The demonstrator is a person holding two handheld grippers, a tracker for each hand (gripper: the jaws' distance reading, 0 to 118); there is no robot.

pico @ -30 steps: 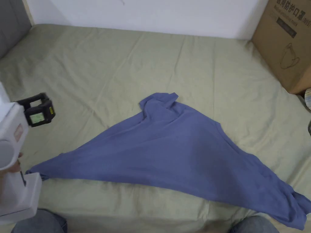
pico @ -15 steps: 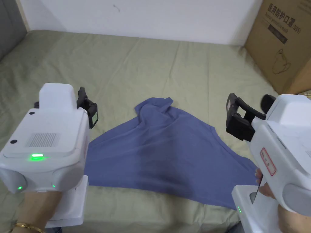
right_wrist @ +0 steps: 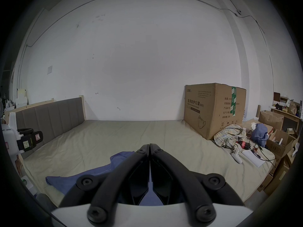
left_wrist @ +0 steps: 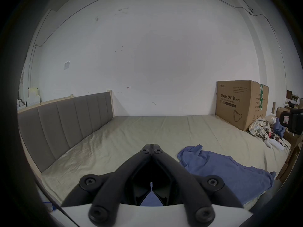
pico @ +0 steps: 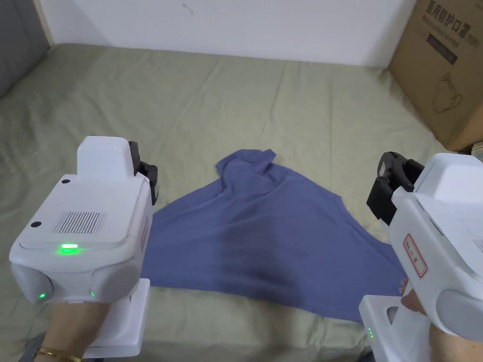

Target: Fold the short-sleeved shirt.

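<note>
A blue short-sleeved shirt [pico: 264, 235] lies spread and wrinkled on the green bed sheet [pico: 236, 103], its bunched top pointing toward the wall. My left gripper [pico: 152, 181] hovers over the shirt's left part, and its body hides the near left corner. In the left gripper view its jaws [left_wrist: 152, 146] meet at the tips with nothing between them, the shirt [left_wrist: 221, 168] lying to their right. My right gripper [pico: 384, 188] hangs over the shirt's right side. Its jaws [right_wrist: 149, 146] are likewise shut and empty above the shirt [right_wrist: 78, 176].
A large cardboard box [pico: 443, 70] stands on the bed at the back right. A grey padded headboard [left_wrist: 65, 124] runs along the left. A pile of plaid and blue clothes [right_wrist: 229, 135], a white controller and cables lie beside the box.
Both grippers have come up into the head view over the shirt's near corners. In the last half second the right one slid a little to the right. The shirt stays on the sheet.
</note>
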